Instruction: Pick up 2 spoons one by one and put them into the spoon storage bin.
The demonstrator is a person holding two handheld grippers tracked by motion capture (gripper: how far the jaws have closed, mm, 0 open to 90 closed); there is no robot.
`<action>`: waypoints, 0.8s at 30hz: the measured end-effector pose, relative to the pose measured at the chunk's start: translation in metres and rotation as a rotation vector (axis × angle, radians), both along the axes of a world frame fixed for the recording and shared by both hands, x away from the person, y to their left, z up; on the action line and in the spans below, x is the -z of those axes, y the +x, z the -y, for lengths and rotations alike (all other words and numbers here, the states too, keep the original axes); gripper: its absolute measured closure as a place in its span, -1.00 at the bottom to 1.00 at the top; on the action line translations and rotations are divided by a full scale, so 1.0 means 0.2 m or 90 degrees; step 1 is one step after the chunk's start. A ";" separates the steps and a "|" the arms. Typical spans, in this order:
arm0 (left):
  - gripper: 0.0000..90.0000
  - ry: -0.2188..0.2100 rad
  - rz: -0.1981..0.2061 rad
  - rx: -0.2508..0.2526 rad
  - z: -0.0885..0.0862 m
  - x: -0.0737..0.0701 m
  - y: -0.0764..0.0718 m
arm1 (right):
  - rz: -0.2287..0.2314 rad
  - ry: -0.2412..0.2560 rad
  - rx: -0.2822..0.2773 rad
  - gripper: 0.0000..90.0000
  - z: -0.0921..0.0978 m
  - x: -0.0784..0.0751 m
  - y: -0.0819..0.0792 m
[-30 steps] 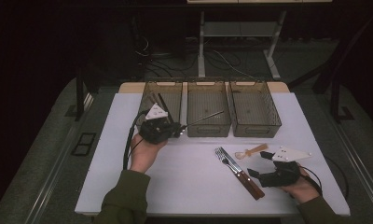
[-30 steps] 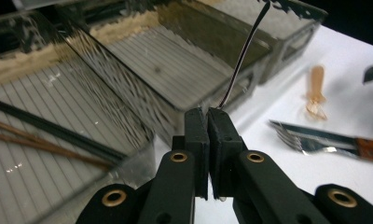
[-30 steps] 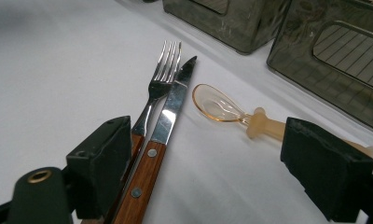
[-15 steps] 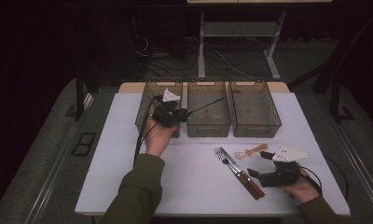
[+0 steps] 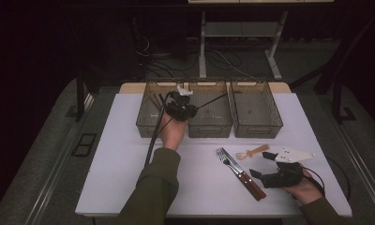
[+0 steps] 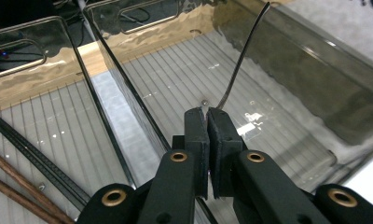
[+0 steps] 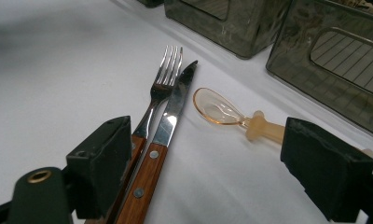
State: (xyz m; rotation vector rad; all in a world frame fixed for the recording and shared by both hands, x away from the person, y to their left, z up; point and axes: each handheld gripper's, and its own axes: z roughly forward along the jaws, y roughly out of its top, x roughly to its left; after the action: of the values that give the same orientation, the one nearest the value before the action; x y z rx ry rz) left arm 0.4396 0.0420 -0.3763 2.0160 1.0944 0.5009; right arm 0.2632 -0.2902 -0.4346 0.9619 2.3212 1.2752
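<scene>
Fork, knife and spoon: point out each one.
fork [image 7: 168, 60], right gripper view, on its tines
knife [image 7: 174, 105], right gripper view, middle of its blade
spoon [image 7: 215, 107], right gripper view, in its clear amber bowl

Three smoky plastic bins [image 5: 256, 133] are standing in a row. In front of the bins, one fork [image 7: 163, 81], one wooden-handled knife [image 7: 168, 121] and one amber plastic spoon [image 7: 222, 109] are lying. One thin metal utensil [image 6: 243, 56] is sitting in the middle bin, and a few sticks [image 6: 17, 182] are lying in the left one.

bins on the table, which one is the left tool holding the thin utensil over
The middle bin; the left tool, shut on the thin metal utensil, hangs over it. The left bin holds chopsticks.
</scene>
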 end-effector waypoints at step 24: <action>0.21 -0.013 0.010 0.105 -0.07 -0.04 -0.10 | 0.002 -0.004 -0.002 -0.63 0.00 0.00 0.00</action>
State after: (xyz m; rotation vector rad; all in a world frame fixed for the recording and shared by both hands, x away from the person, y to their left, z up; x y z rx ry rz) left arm 0.4205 0.0567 -0.3674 2.0592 0.9104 0.4176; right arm 0.2632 -0.2896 -0.4350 0.9538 2.3242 1.2693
